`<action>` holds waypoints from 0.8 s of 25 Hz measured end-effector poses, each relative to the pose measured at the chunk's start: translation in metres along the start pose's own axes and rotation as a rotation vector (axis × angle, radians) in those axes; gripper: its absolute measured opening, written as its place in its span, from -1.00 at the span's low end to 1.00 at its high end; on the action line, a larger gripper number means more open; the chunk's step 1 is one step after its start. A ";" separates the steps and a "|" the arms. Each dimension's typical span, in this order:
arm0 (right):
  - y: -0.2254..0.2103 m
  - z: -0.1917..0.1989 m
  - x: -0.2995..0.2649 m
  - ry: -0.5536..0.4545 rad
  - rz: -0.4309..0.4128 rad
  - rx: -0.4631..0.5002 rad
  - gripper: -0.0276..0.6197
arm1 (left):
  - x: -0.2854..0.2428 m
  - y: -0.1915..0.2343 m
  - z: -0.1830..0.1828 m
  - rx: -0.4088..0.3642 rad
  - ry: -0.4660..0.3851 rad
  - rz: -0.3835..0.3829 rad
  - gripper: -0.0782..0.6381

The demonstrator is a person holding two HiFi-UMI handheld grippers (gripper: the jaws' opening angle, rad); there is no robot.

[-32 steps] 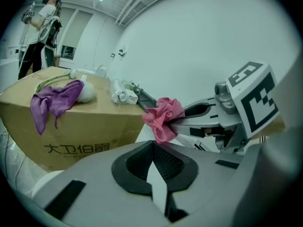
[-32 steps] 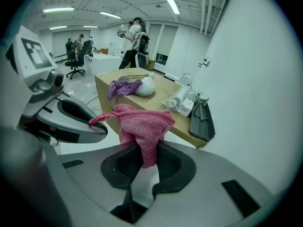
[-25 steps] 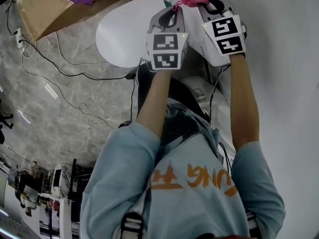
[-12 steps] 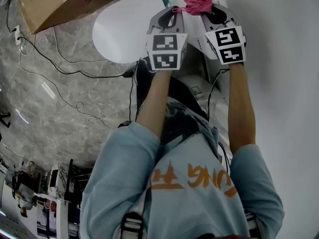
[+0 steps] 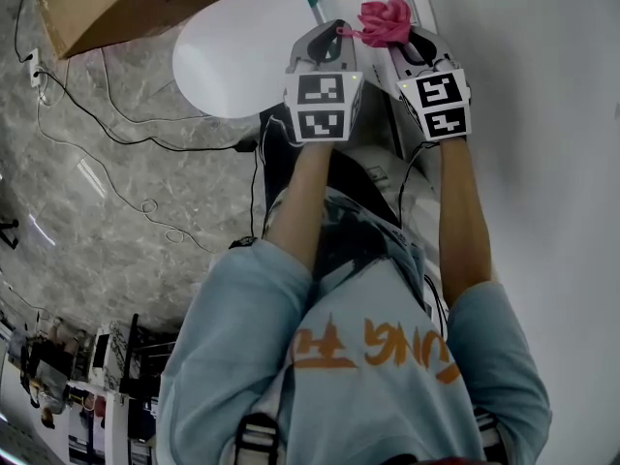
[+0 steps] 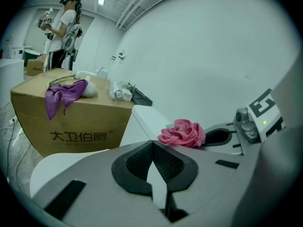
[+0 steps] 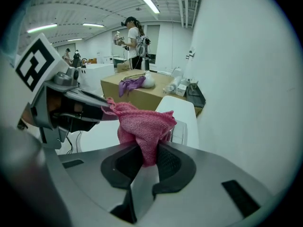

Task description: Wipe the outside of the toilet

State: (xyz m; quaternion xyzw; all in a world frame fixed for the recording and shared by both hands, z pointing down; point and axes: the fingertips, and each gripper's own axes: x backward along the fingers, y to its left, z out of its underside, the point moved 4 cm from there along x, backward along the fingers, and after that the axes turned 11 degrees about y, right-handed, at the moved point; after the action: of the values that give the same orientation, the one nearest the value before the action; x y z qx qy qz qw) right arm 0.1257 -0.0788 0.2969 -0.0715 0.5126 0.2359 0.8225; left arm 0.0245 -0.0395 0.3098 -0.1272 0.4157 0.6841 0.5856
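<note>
The toilet (image 5: 228, 61) stands against the white wall (image 5: 542, 114). It is closed, a white oval seen from above, with its tank (image 6: 141, 122) on the wall side and a cardboard box (image 6: 71, 124) just beside it. Both tools are held side by side over the tank end.

The right tool (image 7: 150, 150) is clenched on a pink cloth (image 7: 142, 122). The knitted fabric is pinched between its dark pads and bunches up above them (from the head view it is a crumpled tuft at that tool's tip). One corner of the cloth stretches across to the side of the left tool (image 6: 152, 142), whose jaws are pressed together with nothing between them. Whether that corner is caught on the left tool or only touches it cannot be told.

On top of the box lie a purple cloth (image 6: 64, 93) and a few small pale things too small to make out. Thin cables (image 5: 126, 134) trail over the grey marbled floor (image 5: 97, 221) beside the toilet. A person (image 7: 132, 41) stands farther back in the room, beyond the box
</note>
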 end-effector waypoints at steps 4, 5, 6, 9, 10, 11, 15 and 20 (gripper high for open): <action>0.008 0.023 0.015 -0.011 0.001 -0.010 -0.68 | 0.010 -0.016 0.009 0.001 -0.008 -0.001 -0.72; 0.010 0.029 0.019 -0.012 0.000 -0.015 -0.68 | 0.013 -0.020 0.012 0.000 -0.008 -0.003 -0.72; 0.011 0.036 0.022 -0.014 0.002 -0.020 -0.68 | 0.014 -0.023 0.015 -0.002 -0.008 -0.005 -0.72; 0.012 0.055 0.033 -0.019 0.013 -0.045 -0.68 | 0.020 -0.032 0.025 -0.007 -0.006 -0.008 -0.72; 0.013 0.060 0.036 -0.020 0.015 -0.053 -0.68 | 0.022 -0.035 0.027 -0.008 -0.005 -0.007 -0.72; 0.014 0.065 0.039 -0.020 0.017 -0.058 -0.68 | 0.024 -0.037 0.029 -0.009 -0.007 -0.007 -0.72; 0.017 0.083 0.046 -0.022 0.020 -0.077 -0.68 | 0.028 -0.046 0.038 -0.016 -0.021 -0.009 -0.72; 0.020 0.107 0.046 -0.035 0.020 -0.113 -0.68 | 0.032 -0.054 0.052 -0.027 -0.014 -0.016 -0.72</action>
State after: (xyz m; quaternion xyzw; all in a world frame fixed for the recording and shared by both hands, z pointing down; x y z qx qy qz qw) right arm 0.2196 -0.0085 0.3085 -0.1088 0.4848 0.2739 0.8235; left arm 0.0808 0.0185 0.2981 -0.1335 0.4012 0.6859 0.5923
